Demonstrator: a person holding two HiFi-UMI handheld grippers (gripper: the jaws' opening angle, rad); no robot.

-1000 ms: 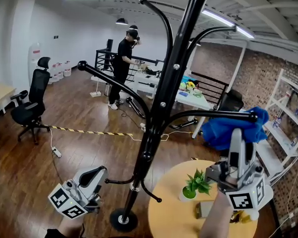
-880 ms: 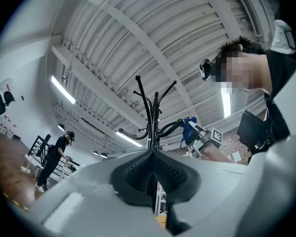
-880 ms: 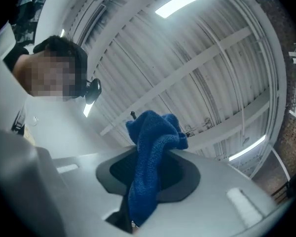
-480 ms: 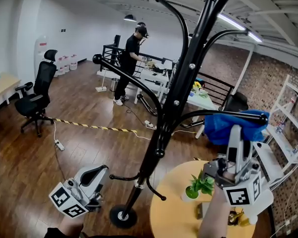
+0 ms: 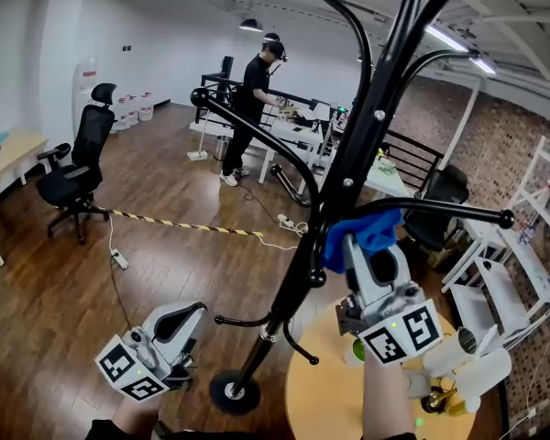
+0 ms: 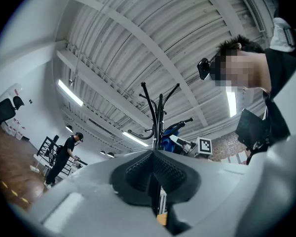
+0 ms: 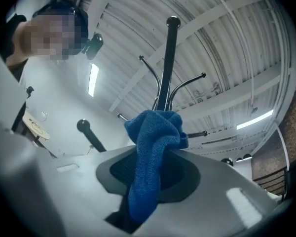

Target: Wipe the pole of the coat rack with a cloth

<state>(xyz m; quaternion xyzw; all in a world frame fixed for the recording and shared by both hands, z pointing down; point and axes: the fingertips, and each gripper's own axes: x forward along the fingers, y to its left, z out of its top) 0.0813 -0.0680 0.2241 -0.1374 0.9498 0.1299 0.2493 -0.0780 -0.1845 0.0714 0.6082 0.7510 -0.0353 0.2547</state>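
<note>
Right hand-held gripper (image 5: 352, 248) is up at the coat rack, clenched on the blue cloth (image 5: 364, 231). The right gripper view shows it plainly: the cloth (image 7: 155, 143) is pinched between the two jaws, bunched in a knot above them with a tail hanging down in front. From the head view, that bunch sits right against the black pole (image 5: 351, 168) about halfway up, just below where a long curved arm (image 5: 440, 208) branches off to the right. Whether it presses hard on the pole I cannot tell, but there is no gap to see. The left hand-held gripper (image 5: 187, 313) hangs low on the other side, well apart from the pole, near the round base (image 5: 235, 392) on the wooden floor. Its jaws are drawn together with nothing between them, and its own view looks up past them at the rack and the ceiling. Behind the rack's foot stands the round yellow bench (image 5: 316, 406). Far back in the room a person (image 5: 254, 106) stands at a table, and an office chair (image 5: 73, 168) sits at the left.
</note>
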